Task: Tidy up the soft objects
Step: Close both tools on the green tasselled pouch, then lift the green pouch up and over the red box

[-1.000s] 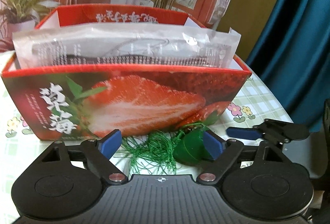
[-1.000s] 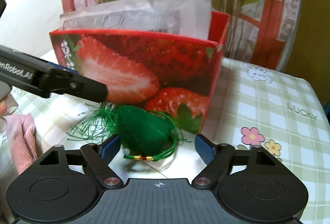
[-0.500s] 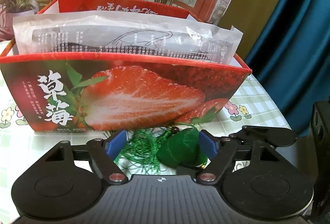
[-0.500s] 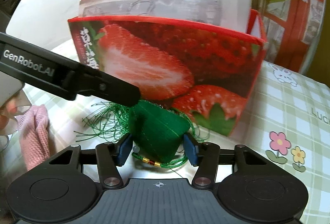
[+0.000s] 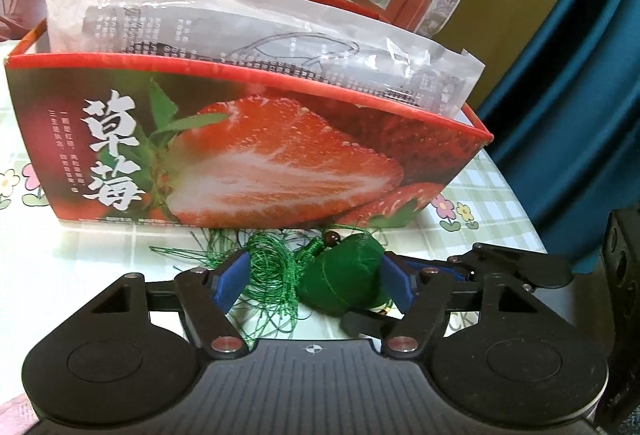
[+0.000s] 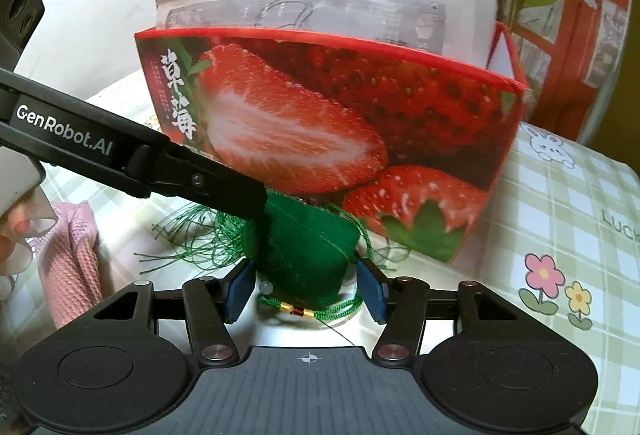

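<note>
Both grippers (image 5: pixel 316 281) (image 6: pixel 306 289) angled down astride sachet (image 6: pixel 308 247)

Both wrist cameras look down at a slant, close over the tabletop (image 5: pixel 80 267), toward the strawberry box (image 5: pixel 248 163); each view shares the box and the green sachet (image 6: pixel 308 251) before it, seen from neighbouring angles.

the box (image 5: pixel 248 163) is red with a big cut strawberry, green leaves and white characters. a dark green pouch (image 6: pixel 308 251) trails bright green tassel threads (image 5: pixel 268 275) and a cord (image 6: pixel 320 311) with gold and red beads. the bench (image 6: pixel 568 219) cloth is pale green check with pink and yellow flowers. black fingers (image 5: pixel 230 281) carry blue pads. a pink knitted cloth (image 6: pixel 72 255) lies at the left.
</note>
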`<state>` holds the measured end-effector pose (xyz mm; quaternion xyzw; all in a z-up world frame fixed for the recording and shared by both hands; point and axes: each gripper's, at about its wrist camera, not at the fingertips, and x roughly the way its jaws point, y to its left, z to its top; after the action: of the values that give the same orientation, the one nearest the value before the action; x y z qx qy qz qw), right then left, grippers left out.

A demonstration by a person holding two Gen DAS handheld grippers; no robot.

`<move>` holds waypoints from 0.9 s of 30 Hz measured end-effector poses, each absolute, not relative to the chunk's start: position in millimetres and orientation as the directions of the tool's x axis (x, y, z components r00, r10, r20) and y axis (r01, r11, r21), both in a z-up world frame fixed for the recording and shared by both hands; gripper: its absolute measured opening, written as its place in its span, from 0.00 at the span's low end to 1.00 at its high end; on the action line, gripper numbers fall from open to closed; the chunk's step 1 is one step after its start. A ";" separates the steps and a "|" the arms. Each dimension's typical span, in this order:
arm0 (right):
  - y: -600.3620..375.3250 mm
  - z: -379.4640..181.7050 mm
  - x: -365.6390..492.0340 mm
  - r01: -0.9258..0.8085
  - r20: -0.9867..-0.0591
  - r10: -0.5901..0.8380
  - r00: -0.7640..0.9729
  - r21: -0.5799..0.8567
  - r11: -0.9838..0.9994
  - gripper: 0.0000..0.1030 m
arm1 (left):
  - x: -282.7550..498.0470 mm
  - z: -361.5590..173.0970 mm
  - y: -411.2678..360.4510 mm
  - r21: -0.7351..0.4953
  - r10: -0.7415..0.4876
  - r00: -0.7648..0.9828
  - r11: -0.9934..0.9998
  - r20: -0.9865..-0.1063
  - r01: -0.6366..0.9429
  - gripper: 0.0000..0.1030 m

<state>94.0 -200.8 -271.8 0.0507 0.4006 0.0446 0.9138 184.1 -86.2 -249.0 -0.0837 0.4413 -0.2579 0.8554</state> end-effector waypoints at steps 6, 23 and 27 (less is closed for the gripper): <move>-203.7 -272.8 93.0 -0.030 -0.731 0.117 0.672 0.131 0.991 0.51 | 186.6 -255.2 -92.2 -0.403 -0.549 0.439 0.830 -0.711 0.385 0.71; -197.9 -255.7 99.9 -0.038 -0.676 0.131 0.725 0.151 0.988 0.44 | 195.4 -233.5 -91.6 -0.442 -0.618 0.437 0.780 -0.653 0.442 0.47; -195.0 -240.9 97.5 -0.039 -0.651 0.121 0.750 0.139 0.990 0.44 | 192.5 -215.4 -87.8 -0.430 -0.626 0.465 0.775 -0.626 0.464 0.46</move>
<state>97.5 -195.0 -240.9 0.0584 0.3512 0.0429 0.9335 192.5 -87.8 -215.4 -0.0997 0.4059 -0.3203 0.8501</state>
